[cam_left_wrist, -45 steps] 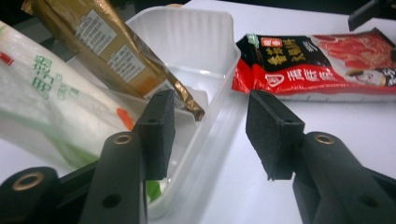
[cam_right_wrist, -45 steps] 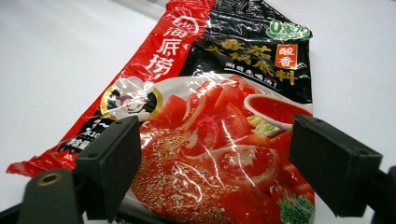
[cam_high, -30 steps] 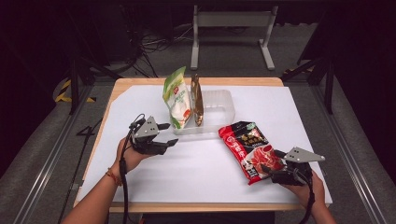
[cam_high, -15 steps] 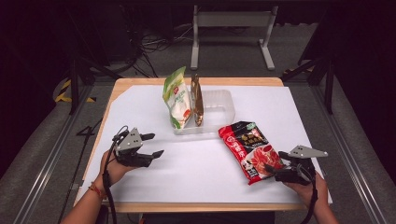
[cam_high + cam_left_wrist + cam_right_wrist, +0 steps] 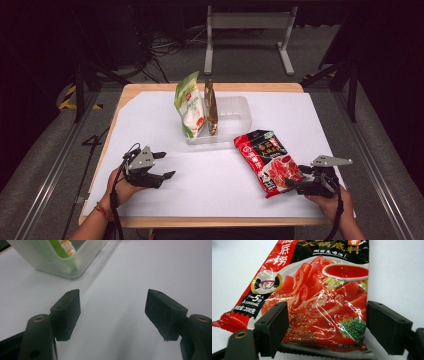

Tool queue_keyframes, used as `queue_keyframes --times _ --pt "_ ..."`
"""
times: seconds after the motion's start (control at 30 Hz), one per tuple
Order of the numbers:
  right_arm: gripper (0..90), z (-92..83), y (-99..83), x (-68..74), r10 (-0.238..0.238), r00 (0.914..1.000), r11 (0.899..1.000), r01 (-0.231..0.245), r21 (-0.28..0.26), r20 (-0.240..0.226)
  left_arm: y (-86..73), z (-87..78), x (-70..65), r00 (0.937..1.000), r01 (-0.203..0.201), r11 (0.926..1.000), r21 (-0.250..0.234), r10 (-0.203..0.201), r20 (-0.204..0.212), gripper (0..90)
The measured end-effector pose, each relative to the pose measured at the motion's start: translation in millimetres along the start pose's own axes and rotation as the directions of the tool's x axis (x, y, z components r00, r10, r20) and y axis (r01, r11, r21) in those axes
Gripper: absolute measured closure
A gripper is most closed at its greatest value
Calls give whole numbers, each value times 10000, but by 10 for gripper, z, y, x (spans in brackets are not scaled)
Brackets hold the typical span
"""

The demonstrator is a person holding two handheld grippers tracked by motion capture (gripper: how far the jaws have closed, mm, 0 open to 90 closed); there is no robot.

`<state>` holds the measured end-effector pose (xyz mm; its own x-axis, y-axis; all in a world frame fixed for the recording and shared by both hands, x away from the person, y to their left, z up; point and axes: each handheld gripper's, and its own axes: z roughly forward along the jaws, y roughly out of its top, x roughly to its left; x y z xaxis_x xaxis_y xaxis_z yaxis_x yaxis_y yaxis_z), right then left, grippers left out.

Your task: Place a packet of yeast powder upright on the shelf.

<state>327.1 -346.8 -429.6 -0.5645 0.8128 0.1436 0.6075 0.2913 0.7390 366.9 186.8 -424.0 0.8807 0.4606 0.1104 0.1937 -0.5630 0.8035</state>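
Here, a red sauce pouch point(image 5: 266, 161) flat on the white sheet point(image 5: 210, 195), just in front of the clear tub point(image 5: 235, 112) with a green packet point(image 5: 189, 104) and a brown packet point(image 5: 211, 107) upright inside. Right gripper point(image 5: 291, 183) at the pouch's near end, jaws just opened, pouch between them, pads not pressing. Left gripper point(image 5: 165, 165) well apart, low over bare sheet, jaws just opened, nothing between.

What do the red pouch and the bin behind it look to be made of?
The red pouch looks like glossy plastic film: glare streaks and fine wrinkles run across its print, with a flat sealed edge at the bottom. The bin appears to be frosted, translucent plastic: in the left gripper view the green packet shows blurred through its wall. Both look smooth; exact plastics can't be told.
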Motion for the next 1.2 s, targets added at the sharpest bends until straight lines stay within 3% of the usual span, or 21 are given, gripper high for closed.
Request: queue_keyframes --times 0.13,0.17,0.23,0.43,0.5,0.53,0.57,0.6,0.7,0.77,0.8,0.83,0.9,0.97,1.07,1.2 --pt "260 -17 3 -7 131 9999 9999 -131 16 -24 4 3 -2 10000 2 10000 -16 -2 33 295" --pt "310 -25 4 -11 156 9998 9999 -156 14 -101 4 3 -1 10000 6 10000 -27 -6 32 295" --pt "324 -19 0 -16 274 9984 9996 -271 72 -488 2 6 0 10000 20 10000 -28 -19 50 295" --pt "471 -56 34 11 9 9959 9987 37 510 -907 6 7 -2 9999 -72 10000 6 72 80 296" --pt "570 -107 64 33 -273 9988 9985 292 472 -404 6 4 -2 9999 -46 10000 -35 46 92 297" --pt "675 -156 76 44 -469 9989 9986 469 229 -3 6 3 -1 10000 -47 10000 -36 47 80 297" --pt "722 -250 94 23 -505 9986 9984 509 -240 176 4 2 0 10000 -42 10000 -34 43 75 297" --pt "722 -250 94 23 -505 9986 9984 509 -240 176 4 2 0 10000 -42 10000 -34 43 75 297" --pt "817 -284 74 -6 -546 9914 9971 605 -471 1187 5 6 -1 9999 -73 10000 -7 73 89 297" --pt "863 -243 51 -36 -523 9865 9983 558 -181 1553 8 9 -6 9999 -69 10000 11 69 97 297" --pt "882 -207 42 -50 -545 9865 9985 547 29 1542 9 11 -9 9999 -53 10000 0 53 94 297" --pt "893 -160 37 -45 -659 9900 9975 619 354 1245 10 11 -11 9999 -106 9999 13 106 88 297" --pt "900 -130 38 -19 -806 9905 9957 747 554 1117 9 12 -10 9999 -74 10000 6 74 96 297" --pt "900 -114 41 31 -1363 9812 9889 1265 781 1367 5 16 -5 9999 -15 10000 11 15 117 295" --pt "900 -129 29 12 -1255 9913 9886 1216 891 394 2 24 -1 9999 -3 10000 27 3 110 290" --pt "900 -97 25 82 -1485 9889 9846 1487 923 -97 4 31 0 10000 -34 10000 64 33 94 283"
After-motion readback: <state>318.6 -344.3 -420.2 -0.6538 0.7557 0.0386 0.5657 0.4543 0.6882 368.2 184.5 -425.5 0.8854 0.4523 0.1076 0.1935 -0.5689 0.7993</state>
